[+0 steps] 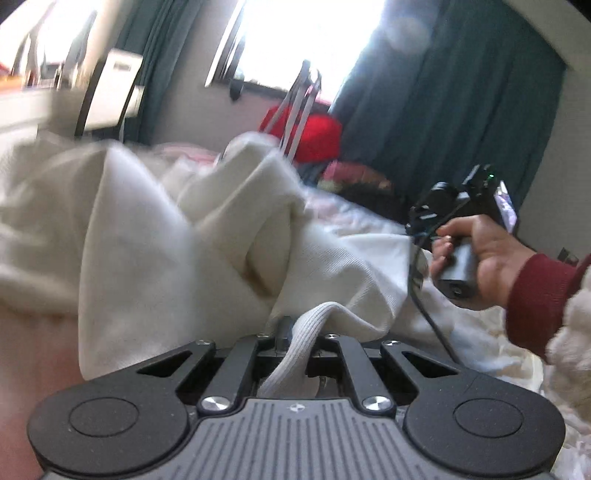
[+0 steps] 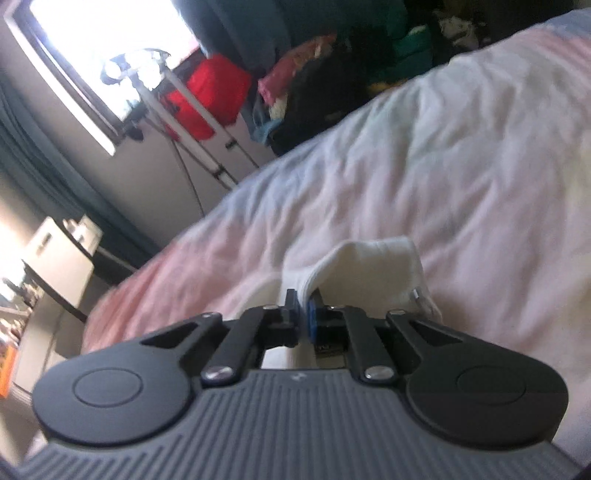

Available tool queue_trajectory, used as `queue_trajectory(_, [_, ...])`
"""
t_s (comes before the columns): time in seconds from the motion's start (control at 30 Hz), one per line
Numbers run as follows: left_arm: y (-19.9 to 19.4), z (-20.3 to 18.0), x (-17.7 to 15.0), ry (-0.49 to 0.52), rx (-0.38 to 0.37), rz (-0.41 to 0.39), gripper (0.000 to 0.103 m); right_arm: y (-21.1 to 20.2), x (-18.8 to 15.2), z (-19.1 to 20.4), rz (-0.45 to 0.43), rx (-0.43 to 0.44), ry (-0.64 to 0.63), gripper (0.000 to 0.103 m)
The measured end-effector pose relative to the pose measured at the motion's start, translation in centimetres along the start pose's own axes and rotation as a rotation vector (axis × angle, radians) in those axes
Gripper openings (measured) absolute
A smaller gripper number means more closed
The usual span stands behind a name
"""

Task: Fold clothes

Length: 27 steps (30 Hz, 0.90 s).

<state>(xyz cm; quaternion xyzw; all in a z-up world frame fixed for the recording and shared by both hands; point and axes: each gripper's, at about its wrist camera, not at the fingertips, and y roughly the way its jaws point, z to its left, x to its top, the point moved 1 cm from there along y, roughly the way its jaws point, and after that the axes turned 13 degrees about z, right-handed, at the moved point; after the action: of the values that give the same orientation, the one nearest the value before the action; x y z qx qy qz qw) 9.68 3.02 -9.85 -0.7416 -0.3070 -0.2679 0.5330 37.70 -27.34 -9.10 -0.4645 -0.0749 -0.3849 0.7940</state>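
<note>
- Bedroom, bright window [image 1: 306,33], dark curtains; rumpled pale bedspread [image 2: 461,166] as work surface.
- Cream garment [image 1: 155,236] bunched in a heap on the bed.
- Left gripper [image 1: 295,332] pressed together, pinching the ribbed cuff [image 1: 314,321].
- Right gripper [image 2: 303,306] clamped on a ribbed edge [image 2: 369,258].
- Risks: thin edge slipping free under tension; hidden twists in the heap spoiling the fold.

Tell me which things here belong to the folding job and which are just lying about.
Job: cream garment, its ribbed edge pinched in the left gripper and in the right gripper; bed cover beneath.
Lying about: red bag, clothes pile, curtains.
</note>
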Motion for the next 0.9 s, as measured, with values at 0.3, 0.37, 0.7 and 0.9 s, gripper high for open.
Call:
queue_trajectory(0.3, [-3.9, -2.2, -0.4, 0.119, -0.132, -0.145, 0.005, -19.5, 2.3, -1.9, -0.377, 0.017, -0.079, 0.007])
queue_trajectory(0.37, [-3.9, -3.3, -0.7, 0.164, -0.157, -0.150, 0.005, -23.0, 1.5, -4.1, -0.432, 0.031, -0.071, 0.007])
queue_trajectory(0.7, [1.1, -7.0, -3.4, 0.295, -0.043, 0.090, 0.005, -26.6, -9.7, -22.9, -0.197, -0.070, 0.312, 0.008])
queue_trajectory(0.9, [1.1, -6.5, -3.8, 0.303, -0.024, 0.140, 0.006, -25.0, -14.0, -28.1, -0.026, -0.077, 0.486, 0.010])
